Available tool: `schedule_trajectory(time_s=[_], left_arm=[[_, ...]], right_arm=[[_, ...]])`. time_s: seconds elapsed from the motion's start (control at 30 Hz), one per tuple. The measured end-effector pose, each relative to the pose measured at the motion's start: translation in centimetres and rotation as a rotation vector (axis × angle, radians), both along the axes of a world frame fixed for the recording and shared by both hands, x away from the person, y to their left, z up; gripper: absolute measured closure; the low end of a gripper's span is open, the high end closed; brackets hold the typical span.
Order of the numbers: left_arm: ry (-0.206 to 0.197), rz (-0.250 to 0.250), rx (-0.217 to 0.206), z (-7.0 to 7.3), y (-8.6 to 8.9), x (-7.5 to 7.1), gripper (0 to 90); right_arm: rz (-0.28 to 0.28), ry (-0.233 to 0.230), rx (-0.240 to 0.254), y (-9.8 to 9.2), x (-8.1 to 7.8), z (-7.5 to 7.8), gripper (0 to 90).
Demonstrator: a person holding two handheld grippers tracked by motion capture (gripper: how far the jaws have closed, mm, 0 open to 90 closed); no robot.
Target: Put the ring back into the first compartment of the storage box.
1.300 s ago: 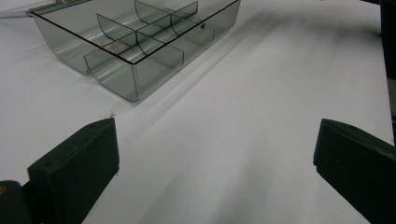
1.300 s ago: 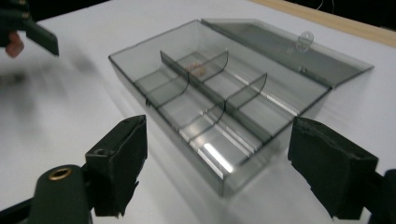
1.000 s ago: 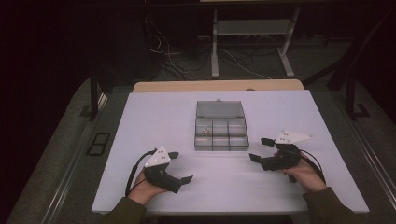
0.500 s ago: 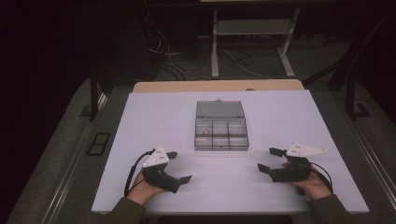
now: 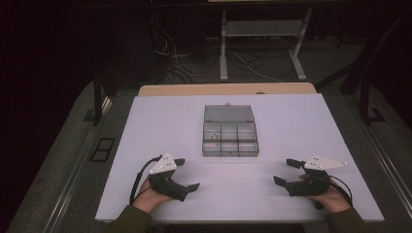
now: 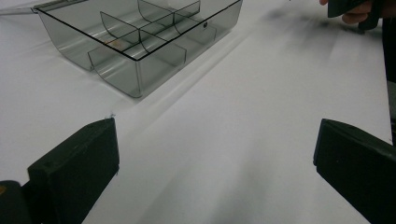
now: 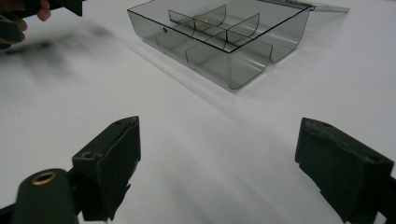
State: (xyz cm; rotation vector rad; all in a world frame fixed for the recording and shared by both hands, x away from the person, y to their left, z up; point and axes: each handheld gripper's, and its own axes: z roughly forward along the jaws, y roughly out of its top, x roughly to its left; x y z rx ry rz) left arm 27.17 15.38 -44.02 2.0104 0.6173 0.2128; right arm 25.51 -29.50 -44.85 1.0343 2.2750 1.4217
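**Clear divided box, lid open, on matte white table**

The smoky transparent plastic box (image 5: 230, 139), with curved partitions, sits mid-table (image 5: 145, 126). Nearer the person, well apart from it, the left gripper (image 5: 186, 174) and right gripper (image 5: 286, 171) rest, blocky black jaws spread wide, empty.

The white rectangular table top (image 5: 291, 126) is evenly lit from above, while the floor and room around it sink into near-black. In both gripper views the table glares pale, the near black jaws are soft (slightly out of focus), and smeared grey shadows lie under the far hand.
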Motion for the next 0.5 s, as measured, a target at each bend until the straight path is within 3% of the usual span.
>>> schedule_trajectory(time_s=[0.5], left_arm=[[-0.002, 0.002, 0.005, -0.03, 0.01, -0.07, 0.0]], right_arm=[[0.0, -0.003, -0.014, 0.12, -0.3, -0.08, 13.8]])
